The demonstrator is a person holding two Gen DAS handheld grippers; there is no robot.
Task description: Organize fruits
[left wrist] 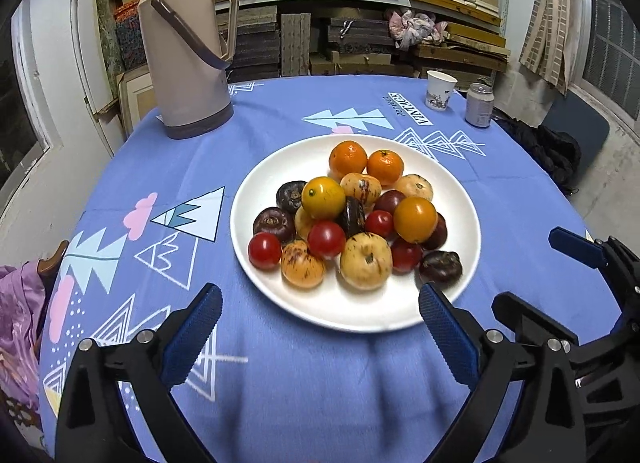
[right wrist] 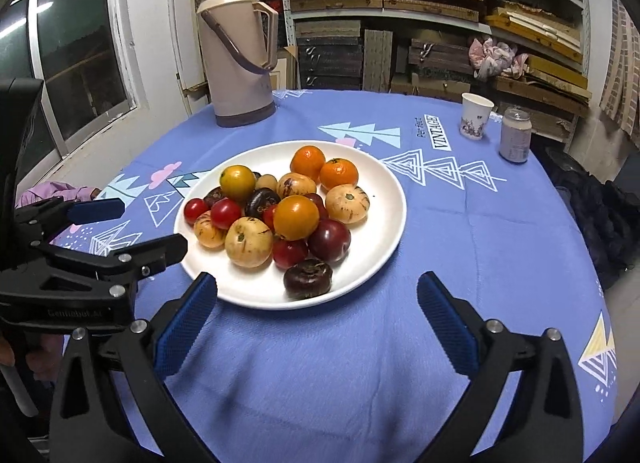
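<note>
Heaped on a round white plate (left wrist: 280, 167) atop the blue tablecloth – two mandarins (left wrist: 348, 159) at the far edge, yellow tomatoes (left wrist: 323, 197), red cherry tomatoes (left wrist: 264, 250), speckled pale melons (left wrist: 365, 260), dark purple fruits (left wrist: 440, 265) nearest.

One white plate (left wrist: 460, 199) on the counter (left wrist: 320, 383). It holds two orange mandarins (left wrist: 348, 159), two yellow-orange tomatoes (left wrist: 323, 197), about five red cherry tomatoes (left wrist: 264, 251), about five pale streaked fruits (left wrist: 365, 260) and about six dark purple fruits (left wrist: 440, 266); the pile hides some, so counts are rough. Also one thermos (left wrist: 186, 51), one paper cup (left wrist: 440, 90), one can (left wrist: 479, 105), and two hand-held grippers.
</note>
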